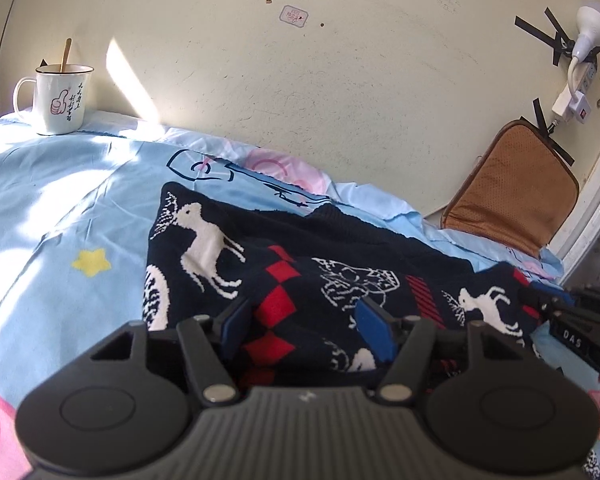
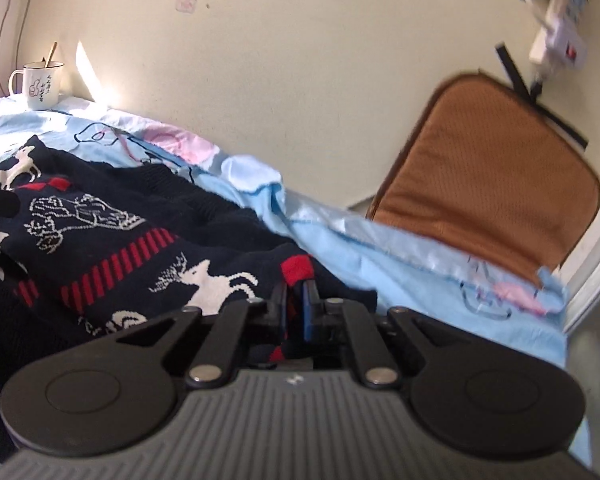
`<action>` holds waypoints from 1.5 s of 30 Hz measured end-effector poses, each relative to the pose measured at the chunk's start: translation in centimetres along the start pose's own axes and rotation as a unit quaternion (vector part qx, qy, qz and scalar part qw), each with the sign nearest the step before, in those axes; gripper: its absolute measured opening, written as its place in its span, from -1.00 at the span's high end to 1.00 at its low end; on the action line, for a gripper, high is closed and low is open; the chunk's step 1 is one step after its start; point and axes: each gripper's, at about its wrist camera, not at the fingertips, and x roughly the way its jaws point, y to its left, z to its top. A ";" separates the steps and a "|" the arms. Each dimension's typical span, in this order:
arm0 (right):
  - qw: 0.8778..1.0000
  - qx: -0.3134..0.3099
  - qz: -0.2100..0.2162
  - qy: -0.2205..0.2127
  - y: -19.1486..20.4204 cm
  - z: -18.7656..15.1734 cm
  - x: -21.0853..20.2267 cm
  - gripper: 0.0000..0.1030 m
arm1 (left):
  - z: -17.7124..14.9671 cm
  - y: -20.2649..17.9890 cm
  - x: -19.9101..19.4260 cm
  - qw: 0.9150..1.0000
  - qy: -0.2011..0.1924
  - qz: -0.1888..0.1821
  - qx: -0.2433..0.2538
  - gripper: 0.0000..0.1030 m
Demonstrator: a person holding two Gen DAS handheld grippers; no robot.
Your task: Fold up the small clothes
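— Where is the garment?

— The dark navy knitted sweater with white deer and red diamonds [image 1: 284, 280] lies rumpled on my light blue printed bedsheet [image 1: 60, 208], near the cream wall.

— And your tongs?

— My left tongs [image 1: 306, 326] stand partly apart above the knit, the blue pads [image 1: 374, 328] not pressing on it. My right tongs [image 2: 296, 300] are pinched narrow on the sweater's edge by a red patch.

— Anything else?

— A white enamel mug with a thumbs-up print [image 1: 58, 100] at the bed's far corner, and a brown mesh cushion [image 2: 484, 176] leaning on the wall.
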 end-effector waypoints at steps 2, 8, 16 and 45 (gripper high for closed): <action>0.995 0.075 0.067 -0.010 -1.3 1.6 -1.3 0.80 | 0.1 0.2 0.0 1.000 0.000 -0.004 -0.005 -0.16; 0.770 0.557 0.311 0.029 -9.5 -3.3 1.9 0.80 | 0.4 1.4 -0.1 0.999 0.005 -0.019 -0.044 -0.16; 0.772 0.598 0.194 0.093 -11.7 -11.6 2.6 0.74 | 0.3 1.3 0.1 0.999 0.007 -0.021 -0.043 -0.32; 0.899 0.405 0.166 0.022 -6.4 -9.7 1.1 0.41 | 0.1 0.7 0.2 1.000 0.008 -0.015 -0.016 -0.46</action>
